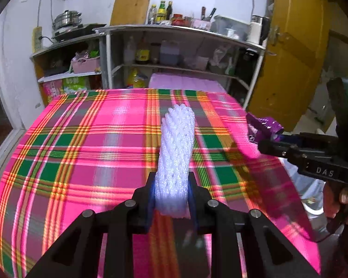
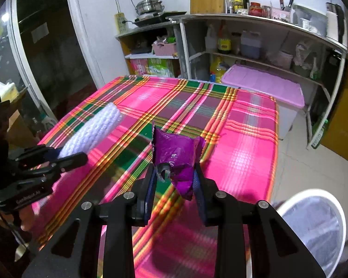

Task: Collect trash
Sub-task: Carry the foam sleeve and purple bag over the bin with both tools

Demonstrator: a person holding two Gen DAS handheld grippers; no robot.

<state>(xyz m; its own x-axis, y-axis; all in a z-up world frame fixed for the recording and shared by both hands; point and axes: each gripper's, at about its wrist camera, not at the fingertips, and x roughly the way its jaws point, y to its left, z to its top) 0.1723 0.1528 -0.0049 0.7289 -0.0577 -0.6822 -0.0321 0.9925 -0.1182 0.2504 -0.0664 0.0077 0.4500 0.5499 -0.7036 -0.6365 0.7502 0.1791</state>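
Note:
My left gripper (image 1: 171, 194) is shut on a white foam net sleeve (image 1: 177, 148) and holds it above the pink plaid tablecloth (image 1: 81, 153). The sleeve sticks forward out of the jaws. It also shows in the right wrist view (image 2: 92, 129), with the left gripper (image 2: 58, 157) at the left. My right gripper (image 2: 174, 185) is shut on a crumpled purple wrapper (image 2: 178, 157) over the table's right part. The right gripper (image 1: 269, 146) and its wrapper (image 1: 264, 127) show at the right of the left wrist view.
A white round bin with a liner (image 2: 313, 227) stands on the floor right of the table (image 2: 243, 139). A pink-lidded storage box (image 2: 264, 85) sits behind the table. Shelves (image 2: 255, 46) with bottles and cookware line the back wall. A yellow door (image 1: 290, 53) is at the right.

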